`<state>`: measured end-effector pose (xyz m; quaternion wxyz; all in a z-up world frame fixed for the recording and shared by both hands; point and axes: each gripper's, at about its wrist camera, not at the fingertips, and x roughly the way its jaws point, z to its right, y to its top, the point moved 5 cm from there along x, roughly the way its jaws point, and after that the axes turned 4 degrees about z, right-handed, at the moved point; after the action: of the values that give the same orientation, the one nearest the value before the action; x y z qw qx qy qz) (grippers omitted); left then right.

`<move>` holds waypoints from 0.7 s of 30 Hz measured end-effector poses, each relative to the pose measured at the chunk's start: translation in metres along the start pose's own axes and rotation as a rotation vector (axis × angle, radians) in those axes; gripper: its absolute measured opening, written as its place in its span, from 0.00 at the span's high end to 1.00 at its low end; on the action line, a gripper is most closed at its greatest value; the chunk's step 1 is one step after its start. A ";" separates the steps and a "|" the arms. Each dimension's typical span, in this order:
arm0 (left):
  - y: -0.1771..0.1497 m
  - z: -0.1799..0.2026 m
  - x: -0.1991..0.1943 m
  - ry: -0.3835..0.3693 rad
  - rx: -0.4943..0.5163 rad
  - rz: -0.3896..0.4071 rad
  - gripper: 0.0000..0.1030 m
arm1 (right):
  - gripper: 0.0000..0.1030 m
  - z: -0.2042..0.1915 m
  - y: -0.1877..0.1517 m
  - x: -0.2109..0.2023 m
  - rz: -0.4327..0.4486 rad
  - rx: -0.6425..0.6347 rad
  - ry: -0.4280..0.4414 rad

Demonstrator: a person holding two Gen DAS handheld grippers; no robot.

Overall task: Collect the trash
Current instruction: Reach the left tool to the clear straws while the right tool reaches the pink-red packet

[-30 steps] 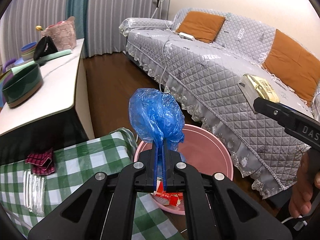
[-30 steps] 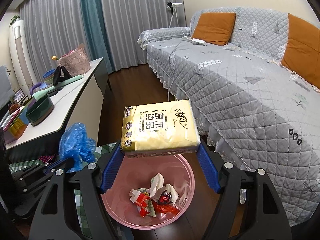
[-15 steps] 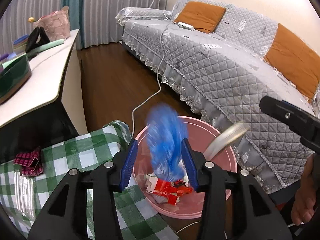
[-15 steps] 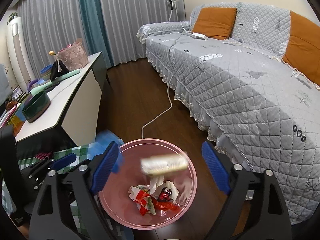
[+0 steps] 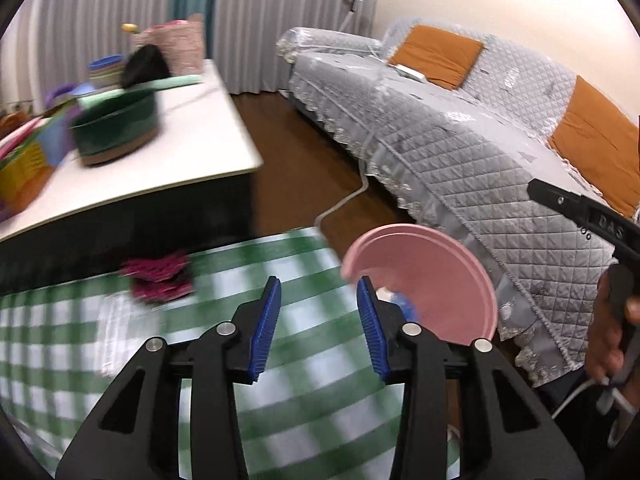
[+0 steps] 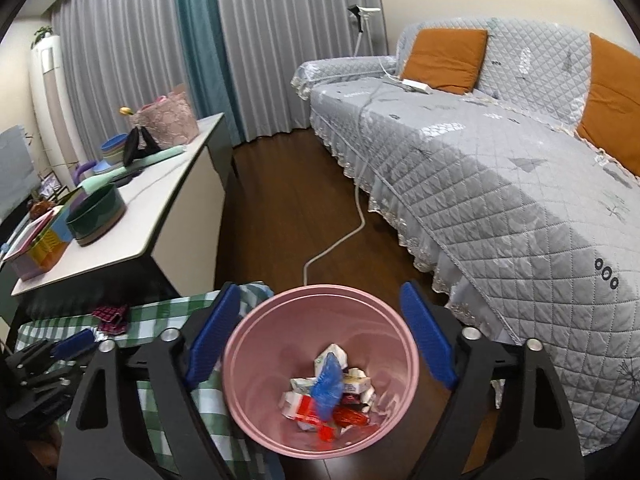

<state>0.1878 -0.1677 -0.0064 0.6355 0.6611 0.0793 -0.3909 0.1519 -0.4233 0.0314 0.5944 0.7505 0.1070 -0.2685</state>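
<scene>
A pink bin (image 6: 320,364) stands on the floor under my right gripper (image 6: 320,344), which is open and empty above its rim. Inside lie a blue plastic bag (image 6: 328,384), a yellow tissue pack (image 6: 354,384) and red and white wrappers (image 6: 308,406). My left gripper (image 5: 318,324) is open and empty over the green checked tablecloth (image 5: 120,360), left of the bin (image 5: 432,276). The left wrist view is blurred. The left gripper also shows in the right wrist view (image 6: 60,354).
A grey quilted sofa (image 6: 500,168) with orange cushions (image 6: 444,60) fills the right. A white side table (image 6: 168,184) at left holds a green bowl (image 6: 96,216) and a pink basket (image 6: 168,120). A white cable (image 6: 344,236) crosses the floor. A red cloth (image 5: 156,276) lies on the tablecloth.
Both grippers opened. The blue bag and the tissue pack fell into the pink bin. My left gripper has swung left, over the tablecloth.
</scene>
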 end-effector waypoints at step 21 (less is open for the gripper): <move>-0.065 -0.178 -0.022 0.198 -0.177 0.015 0.69 | 0.72 -0.128 -0.026 -0.013 0.031 -0.030 0.415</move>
<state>0.2073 0.0132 -0.0635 0.6831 0.6385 0.1712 -0.3104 0.1637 -0.2925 0.0354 0.5748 0.7822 0.2196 -0.0974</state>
